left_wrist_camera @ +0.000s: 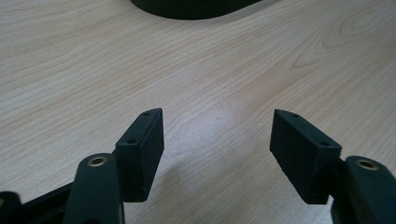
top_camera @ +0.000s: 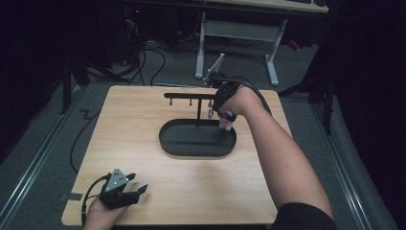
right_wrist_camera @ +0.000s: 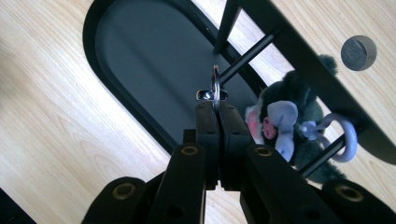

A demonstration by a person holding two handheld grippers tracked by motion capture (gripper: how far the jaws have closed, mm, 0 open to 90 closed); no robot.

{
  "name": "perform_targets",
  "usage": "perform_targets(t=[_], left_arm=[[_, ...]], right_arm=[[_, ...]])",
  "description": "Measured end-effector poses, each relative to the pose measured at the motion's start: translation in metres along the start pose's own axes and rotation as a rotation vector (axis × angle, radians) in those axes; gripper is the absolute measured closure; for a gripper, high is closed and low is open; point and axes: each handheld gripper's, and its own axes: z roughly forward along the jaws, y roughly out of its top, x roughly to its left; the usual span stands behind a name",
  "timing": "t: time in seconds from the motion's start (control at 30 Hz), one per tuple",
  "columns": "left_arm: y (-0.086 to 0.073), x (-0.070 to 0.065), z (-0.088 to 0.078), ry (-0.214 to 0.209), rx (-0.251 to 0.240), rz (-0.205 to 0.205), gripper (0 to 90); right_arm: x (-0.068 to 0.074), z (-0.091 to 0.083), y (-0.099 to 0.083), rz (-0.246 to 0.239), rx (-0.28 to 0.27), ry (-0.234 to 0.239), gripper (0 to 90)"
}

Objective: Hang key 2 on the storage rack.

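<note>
Well, up at the far side of the wooden table [top_camera: 143, 182], the right gripper [right_wrist_camera: 216, 109] had its two black jaws pressed flat together, and right at their tips they pinched a thin metal key ring [right_wrist_camera: 215, 86] on edge, its top loop poking up above the pads with a small silver link crossing at the pinch line. From that ring hung a little plush toy keychain [right_wrist_camera: 285, 126], grey fur with a pale muzzle and a pink patch, sitting just to the right of the closed jaws in the right gripper view and touching the side of the right jaw; a pale loop of it lay around one of the thin pegs of the black rack [right_wrist_camera: 303, 56]. In the high view the right hand [top_camera: 234, 100] was held over the rack's crossbar [top_camera: 189, 95], with the toy [top_camera: 225, 122] dangling just below the hand above the far right end of the black oval tray [top_camera: 196, 148]. Meanwhile, down at the near left corner, the left gripper [left_wrist_camera: 217, 140] rested low on the table with its jaws spread wide, nothing between them but bare wood, well apart from the tray and the toy
</note>
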Motion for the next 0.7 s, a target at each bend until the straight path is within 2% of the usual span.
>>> perform_targets(t=[0.3,0.33,0.37,0.57,0.7], left_arm=[[-0.001,-0.001,0.001,-0.002,0.003,0.004,35.8],[-0.001,-0.001,0.001,-0.002,0.003,0.004,35.8],[-0.001,-0.001,0.001,-0.004,0.005,0.005,35.8],[0.000,-0.001,0.000,-0.007,0.001,0.006,36.4],[0.000,-0.002,0.001,-0.005,0.002,0.010,36.4]], right_arm=[[-0.011,0.005,0.008,0.030,0.009,-0.001,89.2],[-0.011,0.006,0.008,0.042,0.012,0.000,89.2],[-0.012,0.007,0.009,0.032,0.011,-0.004,89.2],[-0.015,0.007,0.010,0.045,-0.002,-0.031,87.1],[-0.014,0.006,0.007,0.050,-0.011,-0.022,85.9]])
